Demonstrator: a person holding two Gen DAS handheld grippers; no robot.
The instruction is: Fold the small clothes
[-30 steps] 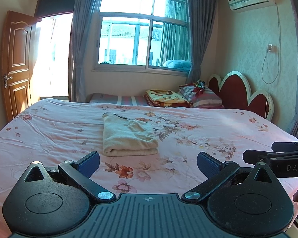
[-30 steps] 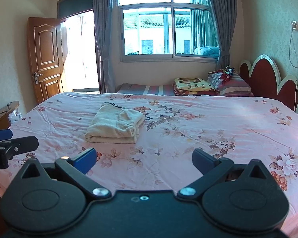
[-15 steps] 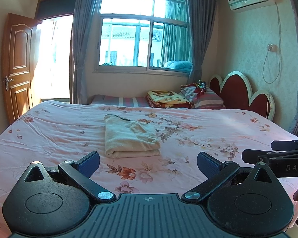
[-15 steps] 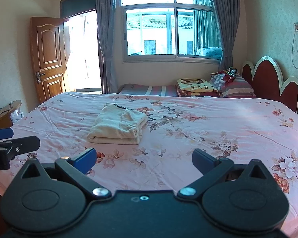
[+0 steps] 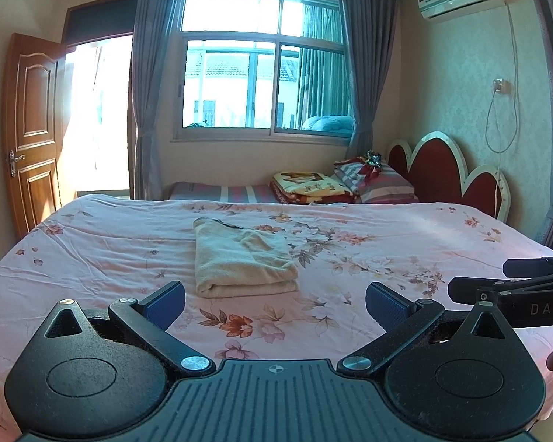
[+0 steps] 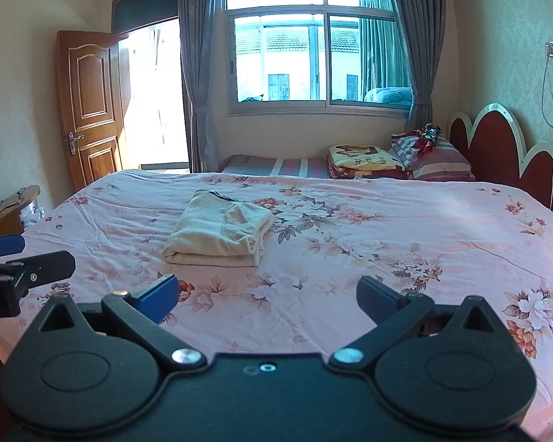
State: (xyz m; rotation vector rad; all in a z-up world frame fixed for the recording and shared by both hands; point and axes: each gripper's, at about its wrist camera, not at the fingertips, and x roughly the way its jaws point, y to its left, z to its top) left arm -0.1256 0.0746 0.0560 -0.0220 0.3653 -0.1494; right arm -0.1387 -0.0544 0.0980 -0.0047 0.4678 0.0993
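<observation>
Both grippers — left gripper [image 5: 274, 304], right gripper [image 6: 267, 296] — are hovering wide apart and empty, and any careless nudge risks undoing the folded cream garment [image 5: 241, 263] on the bed [image 5: 405, 243].

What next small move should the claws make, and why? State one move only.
Probably none toward the cloth: hold both claws back. The cream garment already lies folded in a neat stack on the floral bedsheet. The left claw and right claw are both open, empty and short of it. No other loose small garment shows on the sheet, so a further fold seems unneeded.
</observation>
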